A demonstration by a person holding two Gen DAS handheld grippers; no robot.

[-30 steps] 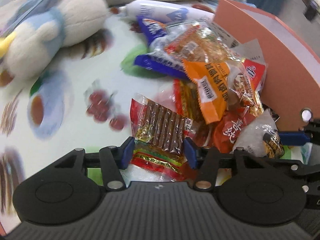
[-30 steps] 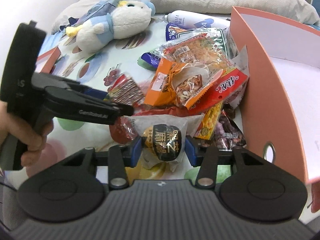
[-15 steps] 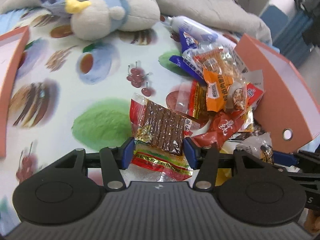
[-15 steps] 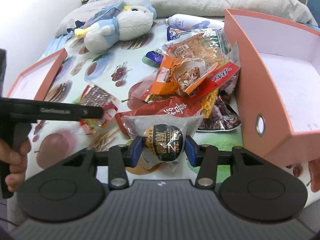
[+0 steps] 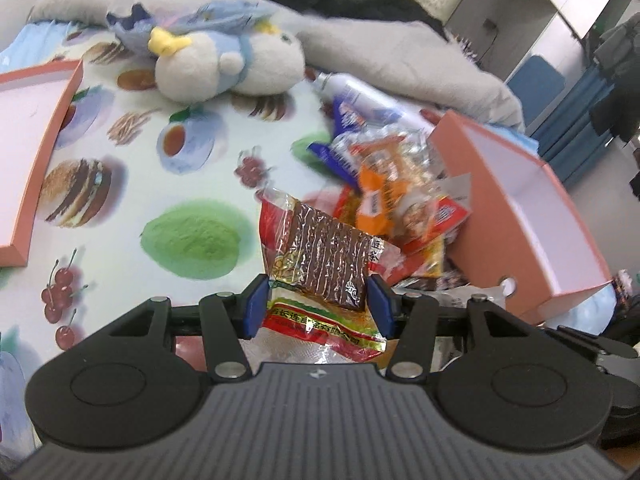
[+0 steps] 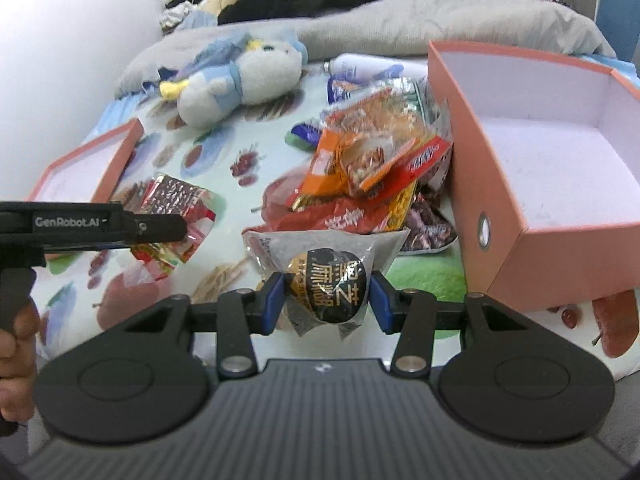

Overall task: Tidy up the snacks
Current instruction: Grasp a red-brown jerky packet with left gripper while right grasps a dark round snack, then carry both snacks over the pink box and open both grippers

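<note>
Left claw (image 5: 316, 306) clamped on a crinkly see-through packet (image 5: 320, 264) of dark brown sticks with a red, yellow and green printed end, held up off the food-print sheet (image 5: 132, 168), between the flat pink lid (image 5: 36, 136) on one side and the snack pile (image 5: 396, 200) on the other. Right claw (image 6: 326, 300) squeezed on a clear wrapper with a round black bun (image 6: 330, 290) inside, gold lettering on it, hanging just in front of the heap, beside the open pink box (image 6: 516, 184). Behind it all, a white and blue plush bird (image 6: 236, 80) lying on its side.
</note>
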